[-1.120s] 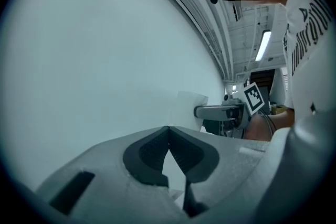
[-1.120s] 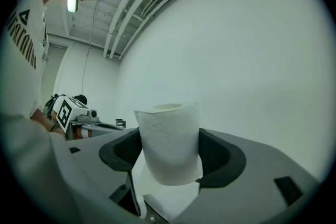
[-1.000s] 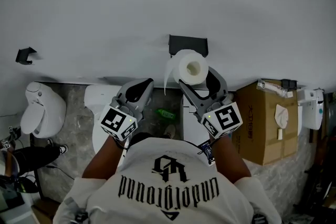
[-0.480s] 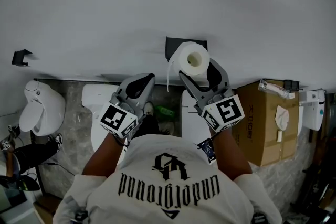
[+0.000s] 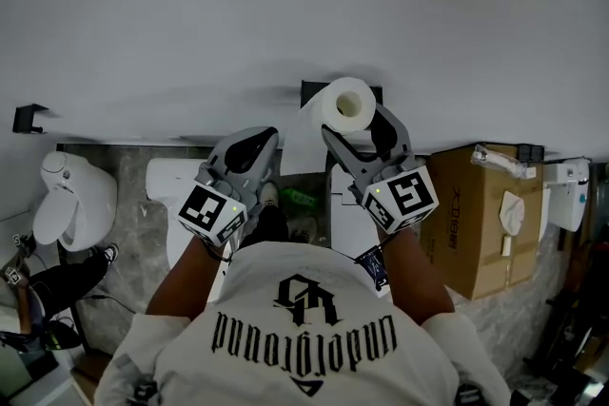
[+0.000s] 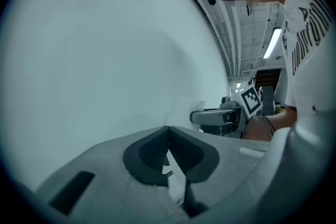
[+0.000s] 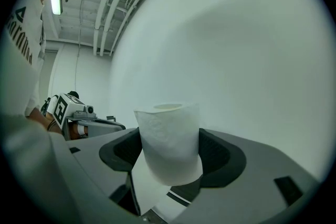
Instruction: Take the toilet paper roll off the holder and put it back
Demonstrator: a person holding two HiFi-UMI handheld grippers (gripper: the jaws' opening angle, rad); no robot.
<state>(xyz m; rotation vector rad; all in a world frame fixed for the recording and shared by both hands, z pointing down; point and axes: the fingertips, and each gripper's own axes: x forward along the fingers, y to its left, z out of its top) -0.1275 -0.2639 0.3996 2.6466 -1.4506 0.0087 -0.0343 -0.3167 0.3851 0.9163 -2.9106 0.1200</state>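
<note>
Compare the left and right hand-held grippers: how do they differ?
The left hand-held gripper is shut on nothing; the right hand-held gripper clamps the toilet paper roll. The right one sits higher, by the black holder; the left sits lower, away from it. Both carry a marker cube.

Floor (image 5: 133, 242): grey, marbled, below you. On it, from your left: white rounded fixture (image 5: 71, 204); white boxy unit (image 5: 176, 190), near it; small green item (image 5: 303, 202), too blurred to identify, mid-floor; white panel (image 5: 344, 223), just beside it; cardboard box (image 5: 481, 223), at your right. Wall above carries a black holder (image 5: 308, 94) and, well apart to your left, a black bracket (image 5: 29, 118).
</note>
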